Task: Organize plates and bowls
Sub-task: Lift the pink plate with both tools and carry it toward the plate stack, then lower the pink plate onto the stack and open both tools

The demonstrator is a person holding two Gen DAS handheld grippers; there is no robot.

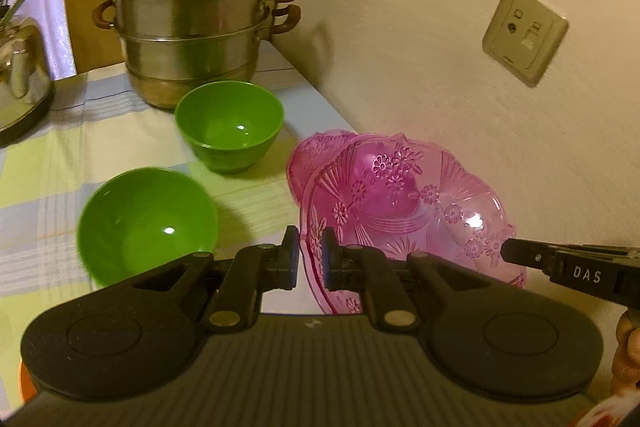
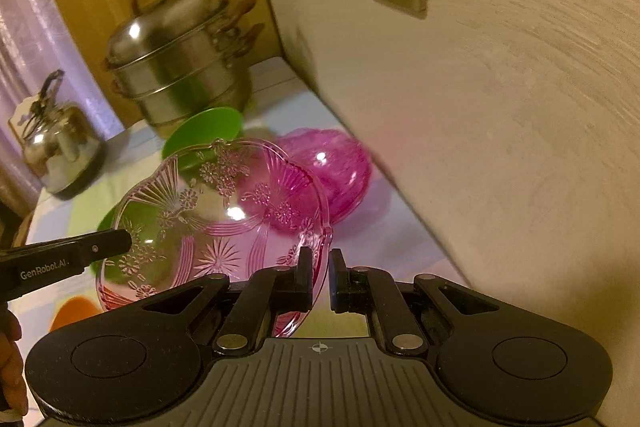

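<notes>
A clear pink flower-patterned bowl [image 1: 404, 211] is held in the air between both grippers, tilted. My left gripper [image 1: 310, 255] is shut on its left rim. My right gripper [image 2: 320, 277] is shut on its right rim, and its finger shows in the left wrist view [image 1: 520, 253]. The same bowl fills the right wrist view [image 2: 208, 223]. A second pink bowl [image 2: 332, 171] stands on the table behind it by the wall, and it also shows in the left wrist view [image 1: 316, 155]. Two green bowls [image 1: 146, 223] [image 1: 230, 125] stand upright on the tablecloth to the left.
A steel steamer pot [image 1: 192, 15] stands at the back by the wall corner. A steel kettle [image 1: 20, 67] is at the far left. The wall [image 1: 460, 87] with sockets runs close along the right. An orange object [image 2: 74, 309] lies near the table's front.
</notes>
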